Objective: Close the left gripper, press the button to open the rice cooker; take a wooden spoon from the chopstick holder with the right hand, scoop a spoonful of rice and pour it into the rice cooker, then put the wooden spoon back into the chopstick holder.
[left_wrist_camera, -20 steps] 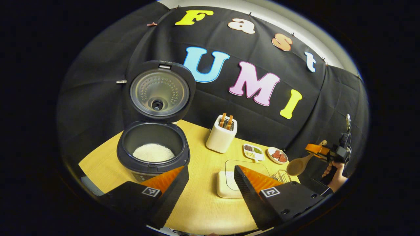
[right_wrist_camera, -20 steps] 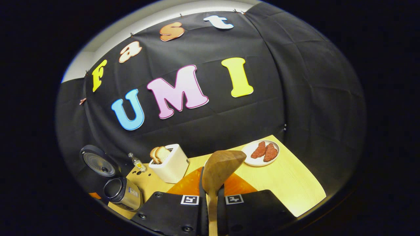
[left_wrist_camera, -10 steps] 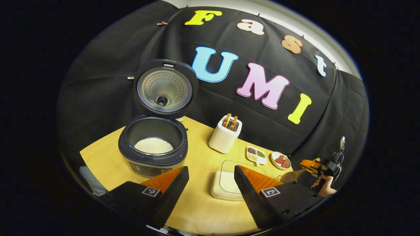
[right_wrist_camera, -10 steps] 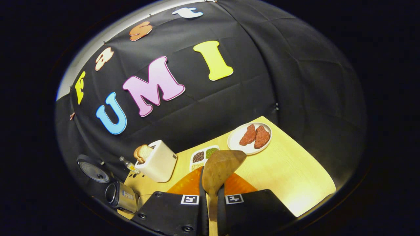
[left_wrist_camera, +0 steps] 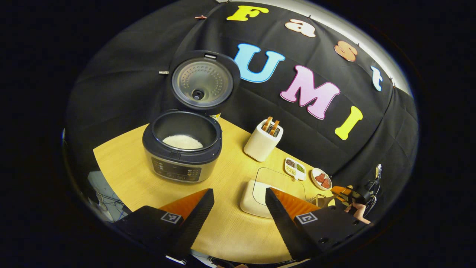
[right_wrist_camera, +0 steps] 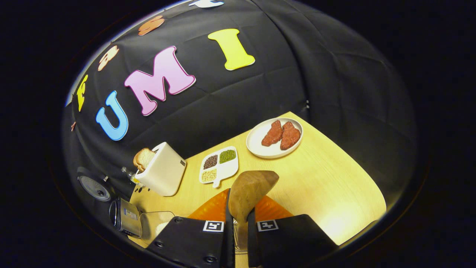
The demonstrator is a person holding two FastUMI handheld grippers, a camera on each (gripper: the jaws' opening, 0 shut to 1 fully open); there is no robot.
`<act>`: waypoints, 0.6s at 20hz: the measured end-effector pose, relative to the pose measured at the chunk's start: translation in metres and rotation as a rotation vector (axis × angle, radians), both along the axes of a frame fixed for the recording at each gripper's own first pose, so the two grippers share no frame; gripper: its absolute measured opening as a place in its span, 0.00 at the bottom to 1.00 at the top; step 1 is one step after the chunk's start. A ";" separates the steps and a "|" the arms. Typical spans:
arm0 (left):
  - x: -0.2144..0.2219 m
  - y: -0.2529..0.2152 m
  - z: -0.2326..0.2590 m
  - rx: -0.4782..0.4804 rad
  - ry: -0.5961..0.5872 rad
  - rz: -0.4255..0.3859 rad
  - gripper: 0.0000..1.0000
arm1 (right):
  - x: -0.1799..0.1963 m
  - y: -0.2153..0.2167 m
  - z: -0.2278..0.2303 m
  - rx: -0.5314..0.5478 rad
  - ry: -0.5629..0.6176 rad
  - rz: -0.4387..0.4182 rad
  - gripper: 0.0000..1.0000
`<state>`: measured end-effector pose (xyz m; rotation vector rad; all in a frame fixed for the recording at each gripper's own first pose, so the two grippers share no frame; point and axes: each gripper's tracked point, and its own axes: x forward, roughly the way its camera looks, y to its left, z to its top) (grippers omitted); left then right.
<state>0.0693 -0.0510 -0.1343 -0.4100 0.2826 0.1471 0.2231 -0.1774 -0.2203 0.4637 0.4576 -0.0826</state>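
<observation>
Brown wooden spoon: lower centre of the right gripper view, clamped between the right hand-held gripper fingers, bowl empty.
Dark grey round rice cooker: left of centre in the left gripper view, lid up, white rice inside.
Left hand-held gripper: fingers apart, holding nothing.
Judged remaining: return the spoon.
Yellow wooden surface: bare toward its right edge.
</observation>
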 end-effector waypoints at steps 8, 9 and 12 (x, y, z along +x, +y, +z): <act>-0.002 0.028 0.030 0.087 -0.053 0.002 0.95 | -0.036 -0.013 0.040 -0.002 -0.067 -0.068 0.69; -0.001 0.035 0.039 0.119 -0.069 -0.002 0.95 | -0.044 -0.013 0.046 -0.030 -0.078 -0.071 0.84; 0.003 0.059 0.077 0.201 -0.145 0.001 0.96 | -0.077 -0.014 0.068 -0.127 -0.116 -0.082 0.98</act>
